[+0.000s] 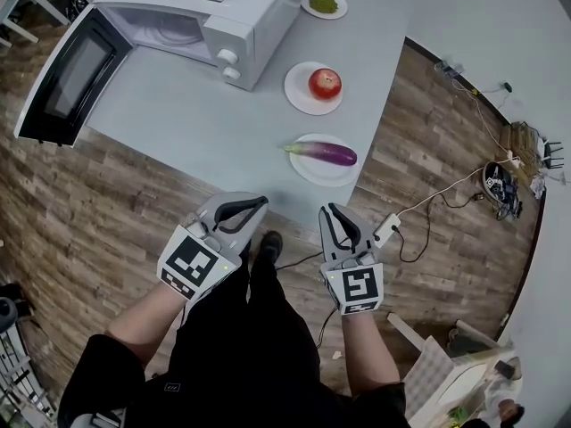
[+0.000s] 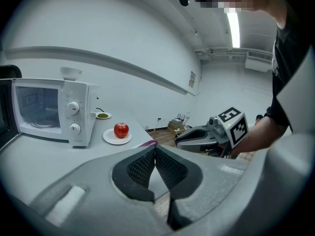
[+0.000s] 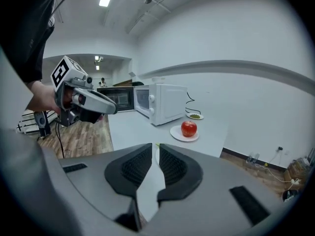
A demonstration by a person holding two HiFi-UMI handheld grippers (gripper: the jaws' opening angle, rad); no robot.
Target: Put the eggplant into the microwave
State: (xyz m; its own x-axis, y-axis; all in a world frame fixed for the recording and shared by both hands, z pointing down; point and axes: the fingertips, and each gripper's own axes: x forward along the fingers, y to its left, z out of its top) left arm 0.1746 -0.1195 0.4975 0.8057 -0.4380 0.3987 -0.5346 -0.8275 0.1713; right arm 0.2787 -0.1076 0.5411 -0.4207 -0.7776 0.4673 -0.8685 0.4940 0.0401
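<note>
Head view: eggplant (image 1: 326, 153) on plate (image 1: 321, 176), ahead of right gripper (image 1: 332, 210) jaws.

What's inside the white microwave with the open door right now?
With its black-framed door swung open, the white microwave shows a pale cavity with no food visible. Its top covers the cavity's back in the head view.

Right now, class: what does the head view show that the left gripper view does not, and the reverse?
Only the head view: the whole eggplant on its plate, and the marker cube on the left gripper. Only the left gripper view: the ceiling light; of the eggplant it catches just a purple tip above the jaws. Both: the microwave, the apple and the right gripper.
</note>
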